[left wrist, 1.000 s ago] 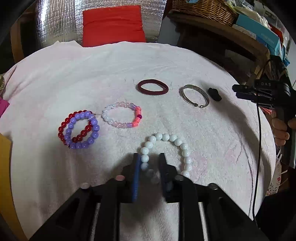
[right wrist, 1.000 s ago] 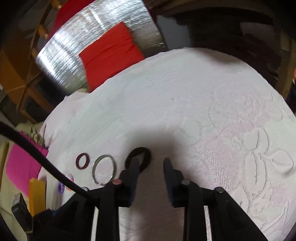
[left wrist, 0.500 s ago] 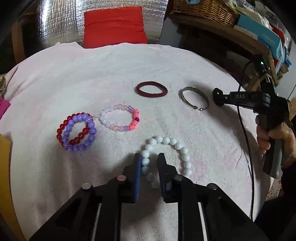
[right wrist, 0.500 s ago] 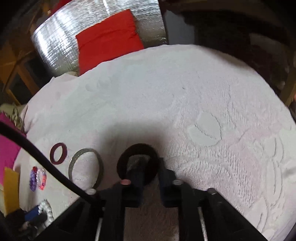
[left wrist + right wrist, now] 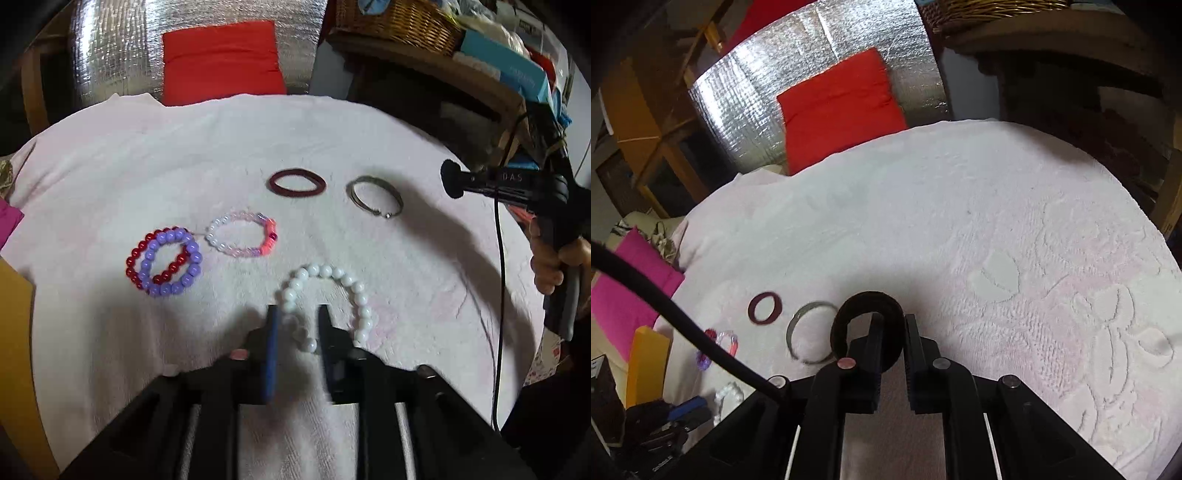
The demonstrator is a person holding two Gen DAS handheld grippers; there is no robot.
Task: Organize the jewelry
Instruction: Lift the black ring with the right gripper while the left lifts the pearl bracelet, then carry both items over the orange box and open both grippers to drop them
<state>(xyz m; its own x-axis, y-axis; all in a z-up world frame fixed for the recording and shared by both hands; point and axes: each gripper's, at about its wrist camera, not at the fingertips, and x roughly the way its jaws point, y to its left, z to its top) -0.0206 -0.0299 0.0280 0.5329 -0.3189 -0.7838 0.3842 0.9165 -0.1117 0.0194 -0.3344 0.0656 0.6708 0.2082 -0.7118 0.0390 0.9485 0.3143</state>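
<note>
Now right gripper (image 5: 891, 325) clamps black band (image 5: 866, 301), lifted since a second ago; left gripper (image 5: 298, 323) apparently loosening around white beads (image 5: 325, 271).

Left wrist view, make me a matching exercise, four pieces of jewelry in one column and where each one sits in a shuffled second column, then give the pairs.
Column one:
1. white bead bracelet
2. silver bangle
3. maroon band
4. purple bead bracelet

Column two:
A. overlapping the red bead bracelet
B. between the fingers of the left hand-held gripper
C. right of the maroon band on the cloth
D. left of the silver bangle on the cloth

Pairs: 1-B, 2-C, 3-D, 4-A
</note>
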